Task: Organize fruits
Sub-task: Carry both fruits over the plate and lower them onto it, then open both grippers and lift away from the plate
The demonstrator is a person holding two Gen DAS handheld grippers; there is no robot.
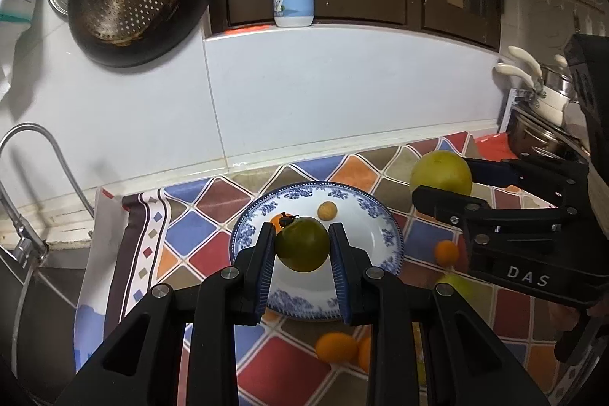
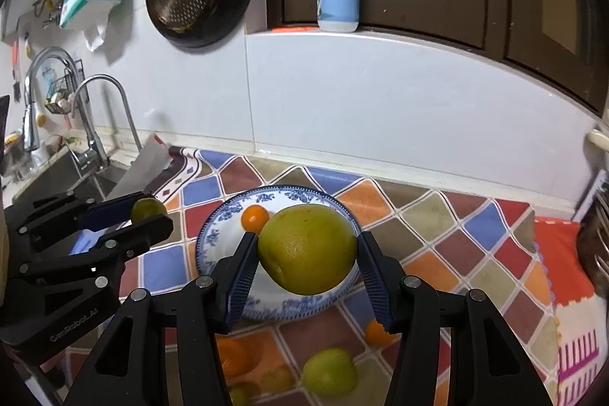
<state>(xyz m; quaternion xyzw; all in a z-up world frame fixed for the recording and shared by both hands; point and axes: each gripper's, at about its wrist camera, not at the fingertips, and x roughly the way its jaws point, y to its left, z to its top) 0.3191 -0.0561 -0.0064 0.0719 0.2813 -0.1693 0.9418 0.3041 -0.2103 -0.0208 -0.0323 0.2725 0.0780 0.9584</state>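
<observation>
two grippers are each carrying one fruit above the blue-and-white plate [image 1: 384, 215]. the left gripper [image 1: 302, 246] is clamping a small dark green fruit [image 1: 302, 244] between its blue pads [image 1: 266, 257], jaws drawn close on it; the fruit is hanging over the near part of the plate. the right gripper [image 2: 306, 259] is gripping a large yellow-green fruit [image 2: 308, 248], jaws standing wider because the fruit is wider, and it too is riding above the plate, clear of the surface. an orange fruit [image 2: 255, 217] and a small yellow one [image 1: 327, 210] are already lying in the plate, toward its far side. several orange and green fruits [image 2: 329, 371] are lying loose on the patterned cloth [image 2: 437, 234] in front of the plate.

to do this step well, each fruit is probably best lowered until it is nearly touching the bare white centre, away from the fruits already there, and the jaws opened only then, since round fruit dropped from height is likely to roll over the rim. with both grippers converging on one plate, placing one at a time should keep the fingers from knocking together.
</observation>
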